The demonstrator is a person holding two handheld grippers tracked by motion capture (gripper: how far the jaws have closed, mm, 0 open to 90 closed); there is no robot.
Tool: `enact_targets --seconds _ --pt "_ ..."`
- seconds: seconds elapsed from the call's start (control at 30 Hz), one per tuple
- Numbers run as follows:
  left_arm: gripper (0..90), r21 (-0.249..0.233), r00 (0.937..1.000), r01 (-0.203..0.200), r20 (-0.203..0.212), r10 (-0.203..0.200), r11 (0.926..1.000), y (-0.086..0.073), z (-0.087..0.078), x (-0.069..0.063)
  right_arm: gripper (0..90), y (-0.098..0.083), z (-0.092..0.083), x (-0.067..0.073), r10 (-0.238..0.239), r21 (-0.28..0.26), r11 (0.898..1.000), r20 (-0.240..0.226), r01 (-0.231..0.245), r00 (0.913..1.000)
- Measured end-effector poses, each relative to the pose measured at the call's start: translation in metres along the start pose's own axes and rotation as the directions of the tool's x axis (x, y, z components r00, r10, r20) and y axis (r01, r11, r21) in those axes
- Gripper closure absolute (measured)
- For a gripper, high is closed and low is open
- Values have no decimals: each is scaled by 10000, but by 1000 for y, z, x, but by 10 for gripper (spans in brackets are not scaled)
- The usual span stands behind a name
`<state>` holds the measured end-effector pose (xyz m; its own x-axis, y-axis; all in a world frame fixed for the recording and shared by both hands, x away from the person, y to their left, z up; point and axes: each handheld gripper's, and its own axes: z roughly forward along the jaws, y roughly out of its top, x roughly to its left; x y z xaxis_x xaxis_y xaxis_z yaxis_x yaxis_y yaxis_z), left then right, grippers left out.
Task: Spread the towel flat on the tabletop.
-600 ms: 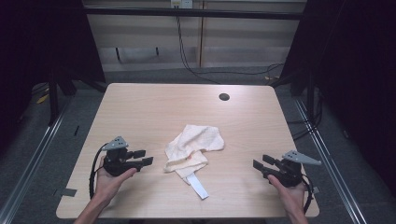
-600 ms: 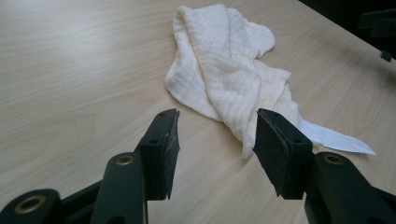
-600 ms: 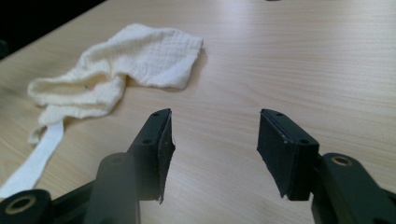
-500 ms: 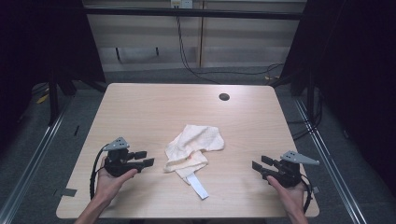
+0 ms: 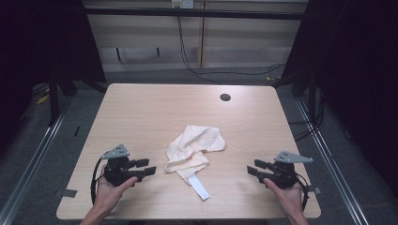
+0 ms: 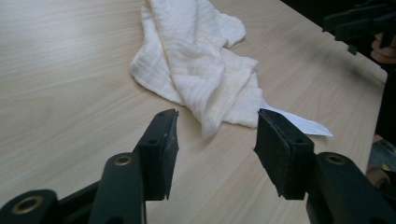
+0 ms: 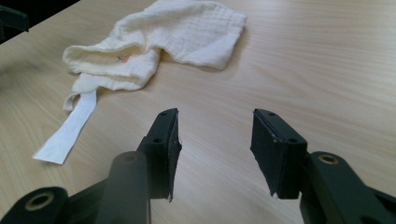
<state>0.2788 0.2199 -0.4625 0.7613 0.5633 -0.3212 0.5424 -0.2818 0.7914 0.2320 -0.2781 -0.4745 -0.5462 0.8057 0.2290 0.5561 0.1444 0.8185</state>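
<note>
Two hand-held grippers, the left hand-held gripper (image 5: 143, 167) and the right hand-held gripper (image 5: 256, 168), rest low at the near corners of the worktop (image 5: 141, 108), each with its jaws spread apart and holding nothing. Between them, apart from both, the crumpled cream cloth (image 5: 193, 149) lies with a white strip (image 5: 199, 188), possibly a label or tie, trailing toward the near edge. No grasp is made; handling of the cloth appears wholly ahead.

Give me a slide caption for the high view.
Two open hand-held grippers, left gripper and right gripper, flank a crumpled cream cloth on a wooden table.
</note>
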Motion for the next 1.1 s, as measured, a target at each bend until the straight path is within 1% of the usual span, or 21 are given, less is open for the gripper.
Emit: enact_targets --seconds 0.07,0.1,0.13,0.2,0.27,0.3,0.37,0.4,0.43,0.47,0.5,0.57,0.63,0.73,0.83,0.87,0.93,0.97,1.0,1.07,1.1 --pt "454 10 9999 -133 -39 133 9999 -1 0 1 544 7 3 1 -183 37 9998 -94 183 9998" --pt "454 48 9997 -159 -190 160 9999 -1 0 3 544 7 3 1 -183 37 9998 -94 183 9998" --pt "442 41 9996 50 -273 -48 10000 -1 0 7 544 13 7 2 -323 80 9994 -233 325 9992" --pt "447 48 9991 24 -432 -22 10000 0 0 10 550 19 6 3 -609 346 9975 -143 613 9980" --pt "454 33 9986 32 -528 -30 10000 0 0 11 559 21 5 2 -604 348 9975 -255 612 9979" --pt "461 60 9982 103 -592 -99 9999 -1 0 13 575 24 5 1 -653 364 9972 -175 659 9977" --pt "481 89 9983 119 -572 -113 9999 -1 0 14 579 25 6 0 -669 391 9969 -250 679 9974" --pt "508 105 9984 79 -557 -73 9999 -1 -1 15 582 31 15 -2 -848 618 9944 -251 863 9961" --pt "563 175 9991 -137 -390 143 9998 -1 -1 16 580 32 17 -2 -905 690 9934 -245 920 9956" --pt "584 205 9987 -255 -434 263 9995 0 -1 15 580 36 23 -2 -852 864 9924 -335 878 9958" --pt "590 209 9989 -276 -365 284 9994 0 -1 16 581 38 29 -1 -910 1023 9903 -287 935 9954" --pt "628 159 9993 -316 -181 319 9994 0 -1 16 585 45 39 2 -1265 1308 9831 -232 1284 9917" --pt "639 166 9992 -344 -190 347 9993 0 -1 16 595 52 50 3 -1279 1322 9825 -351 1314 9912" --pt "619 30 9995 -177 -242 178 9998 0 -1 18 605 61 67 -1 -1288 1288 9825 -492 1342 9904" --pt "567 24 9991 -173 -375 174 9998 0 -1 18 640 69 83 -11 -894 1208 9880 -578 958 9943" --pt "556 11 9989 -154 -447 155 9999 -1 -2 18 648 71 87 -13 -873 1220 9881 -608 942 9943" --pt "534 30 9983 -162 -567 164 9999 -1 -2 18 657 74 98 -16 -941 1374 9853 -613 1018 9937" --pt "526 30 9983 -162 -567 164 9999 -1 -2 18 657 74 98 -16 -941 1374 9853 -613 1018 9937" --pt "519 43 9978 -108 -652 111 9999 -1 -2 19 652 75 109 -17 -1028 1522 9822 -549 1101 9932" --pt "500 19 9973 -90 -735 91 10000 -1 -3 19 628 74 119 -18 -914 1660 9813 -419 971 9949" --pt "488 -7 9970 -79 -774 78 10000 -1 -3 19 616 73 124 -17 -1029 1682 9800 -299 1064 9942"
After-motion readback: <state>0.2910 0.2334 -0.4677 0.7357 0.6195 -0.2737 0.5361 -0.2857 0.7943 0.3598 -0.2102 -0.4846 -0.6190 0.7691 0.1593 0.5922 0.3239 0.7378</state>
